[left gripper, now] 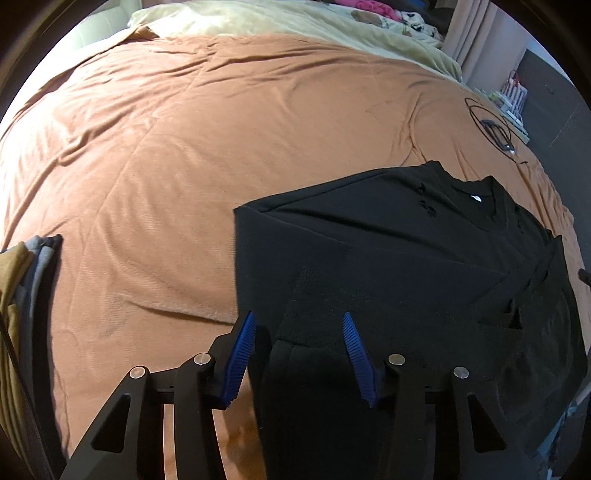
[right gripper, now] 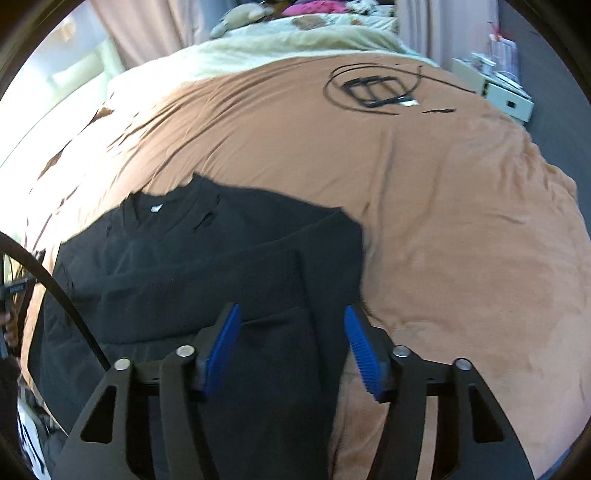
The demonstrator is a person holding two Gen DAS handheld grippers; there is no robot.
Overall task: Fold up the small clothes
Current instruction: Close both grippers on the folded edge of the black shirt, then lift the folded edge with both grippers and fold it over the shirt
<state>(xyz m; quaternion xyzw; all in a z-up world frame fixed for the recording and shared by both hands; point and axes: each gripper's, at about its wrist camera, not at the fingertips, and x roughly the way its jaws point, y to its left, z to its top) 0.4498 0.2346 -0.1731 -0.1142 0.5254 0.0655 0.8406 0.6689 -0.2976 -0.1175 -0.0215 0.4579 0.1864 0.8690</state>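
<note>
Both tongs are seen released: the left tongs (left gripper: 298, 321) and right tongs (right gripper: 291, 314) are spread over the near hem of the shirt (left gripper: 388, 240), which is laid partly folded on the bed (left gripper: 166, 166). Folded clothes (left gripper: 22, 280) are stacked at the left edge; a cable (right gripper: 373, 88) is coiled beyond the collar.

Orange-brown bedspread (left gripper: 184, 147), pale curtains (right gripper: 122, 33)
</note>
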